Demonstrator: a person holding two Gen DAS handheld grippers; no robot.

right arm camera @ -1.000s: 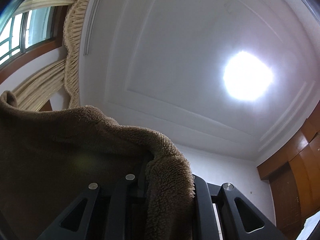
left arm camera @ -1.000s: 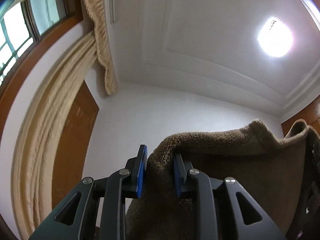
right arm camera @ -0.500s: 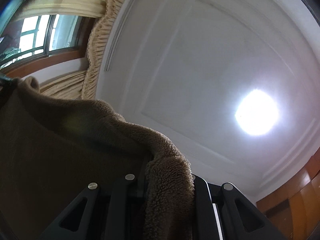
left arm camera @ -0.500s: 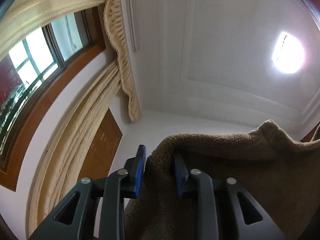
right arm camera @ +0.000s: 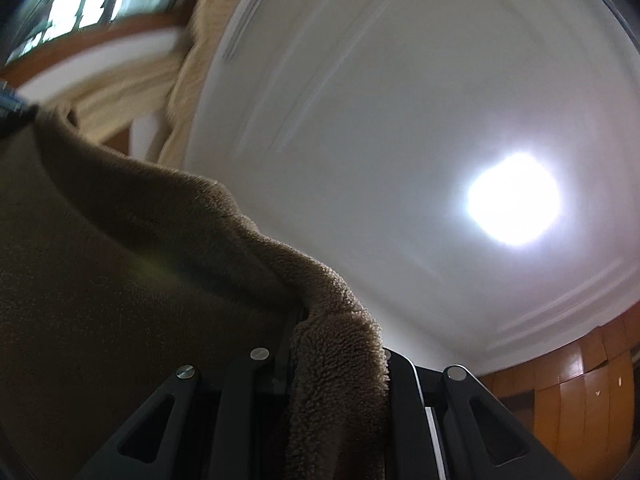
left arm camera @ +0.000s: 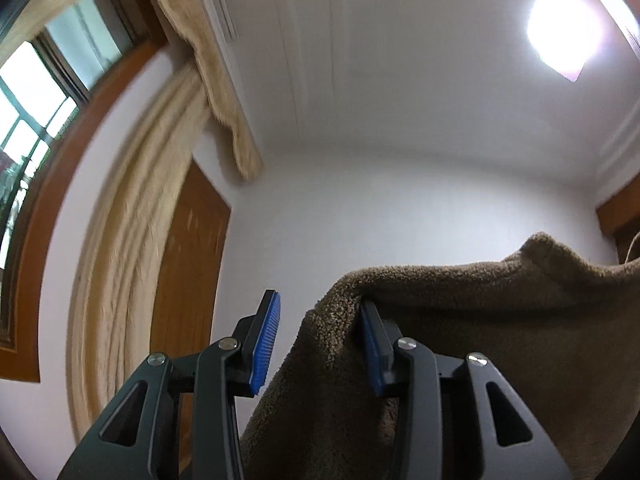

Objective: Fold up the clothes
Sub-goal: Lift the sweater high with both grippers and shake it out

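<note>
A brown fleece garment [left arm camera: 480, 320] is held up between both grippers, with the ceiling behind it. In the left wrist view my left gripper [left arm camera: 320, 344] has its jaws opening. The left blue pad [left arm camera: 266, 344] stands apart from the cloth. The fleece still hangs over the right pad [left arm camera: 372, 352]. In the right wrist view the same garment [right arm camera: 120, 280] fills the lower left. My right gripper [right arm camera: 340, 364] is shut on a thick fold of it, and the fleece hides both of its pads.
Overhead are a white ceiling and a bright lamp [left arm camera: 564, 36]. A window [left arm camera: 36, 92] with beige curtains [left arm camera: 132, 240] is at the left, next to a wooden door [left arm camera: 192, 280]. Wooden cabinets [right arm camera: 580, 392] show at the lower right.
The left gripper's jaws have spread and its left pad has come off the fleece. Both views have swung across the ceiling. The right gripper keeps its hold on the fold.
</note>
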